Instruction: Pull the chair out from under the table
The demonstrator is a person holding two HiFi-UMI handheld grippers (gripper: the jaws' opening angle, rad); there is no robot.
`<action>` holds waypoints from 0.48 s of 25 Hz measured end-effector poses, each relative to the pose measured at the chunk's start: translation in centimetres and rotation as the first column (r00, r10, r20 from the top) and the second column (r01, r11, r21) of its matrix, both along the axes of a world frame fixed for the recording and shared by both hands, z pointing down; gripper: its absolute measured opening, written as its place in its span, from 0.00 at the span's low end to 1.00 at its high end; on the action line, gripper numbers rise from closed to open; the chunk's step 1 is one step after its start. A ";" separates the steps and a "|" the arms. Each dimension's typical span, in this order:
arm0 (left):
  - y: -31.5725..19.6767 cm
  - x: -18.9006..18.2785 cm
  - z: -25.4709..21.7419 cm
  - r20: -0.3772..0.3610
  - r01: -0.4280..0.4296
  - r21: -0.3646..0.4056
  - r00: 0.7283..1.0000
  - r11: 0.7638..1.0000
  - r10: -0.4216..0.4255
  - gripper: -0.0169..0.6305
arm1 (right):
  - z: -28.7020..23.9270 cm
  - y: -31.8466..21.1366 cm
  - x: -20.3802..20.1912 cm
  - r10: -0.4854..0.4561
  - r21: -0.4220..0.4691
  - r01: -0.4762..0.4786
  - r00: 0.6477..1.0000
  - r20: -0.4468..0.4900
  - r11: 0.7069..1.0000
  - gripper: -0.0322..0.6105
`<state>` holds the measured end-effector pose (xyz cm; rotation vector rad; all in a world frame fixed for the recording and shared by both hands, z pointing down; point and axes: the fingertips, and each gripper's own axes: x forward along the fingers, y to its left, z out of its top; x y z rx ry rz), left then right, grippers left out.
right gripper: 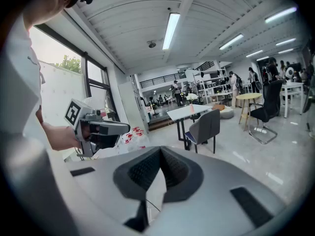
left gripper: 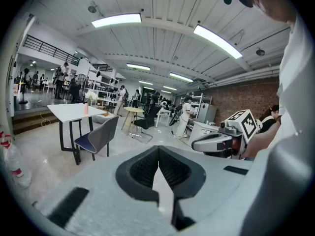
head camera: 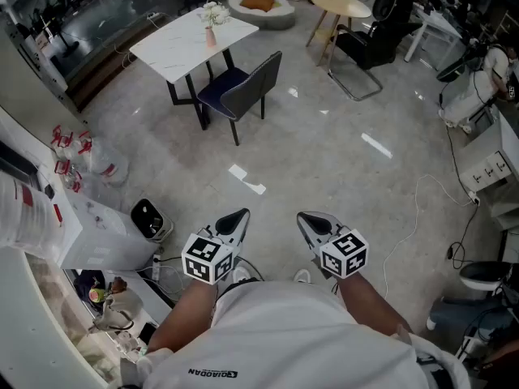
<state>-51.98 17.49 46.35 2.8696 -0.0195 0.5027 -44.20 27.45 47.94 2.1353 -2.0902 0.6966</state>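
A grey chair (head camera: 247,90) with a dark blue seat stands partly under a white marble-topped table (head camera: 182,43) on black legs, far ahead across the floor. The same chair (left gripper: 98,136) and table (left gripper: 74,112) show at left in the left gripper view; in the right gripper view the chair (right gripper: 206,127) and table (right gripper: 189,111) lie ahead. My left gripper (head camera: 237,219) and right gripper (head camera: 310,220) are held close to my body, well short of the chair. Both are shut, their jaws meeting with nothing between them.
A pink vase with flowers (head camera: 212,16) stands on the table. A round wooden table (head camera: 340,6) and a black cantilever chair (head camera: 369,47) are at the back right. White counter and clutter (head camera: 49,217) line the left; cables (head camera: 438,209) cross the floor at right.
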 end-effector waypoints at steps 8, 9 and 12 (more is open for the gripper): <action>-0.4 -0.1 -0.4 -0.007 0.006 0.008 1.000 1.000 -0.006 0.04 | 0.0 0.2 -0.1 0.002 -0.010 -0.002 1.000 0.005 1.000 0.06; -0.6 -0.2 -0.4 -0.007 0.004 0.010 1.000 1.000 -0.004 0.04 | 0.0 0.2 -0.1 0.004 -0.008 -0.003 1.000 0.006 1.000 0.05; -1.2 -0.5 -0.2 0.002 0.000 0.007 1.000 1.000 0.000 0.04 | -0.3 -0.4 -0.5 0.008 0.008 -0.008 1.000 0.009 1.000 0.06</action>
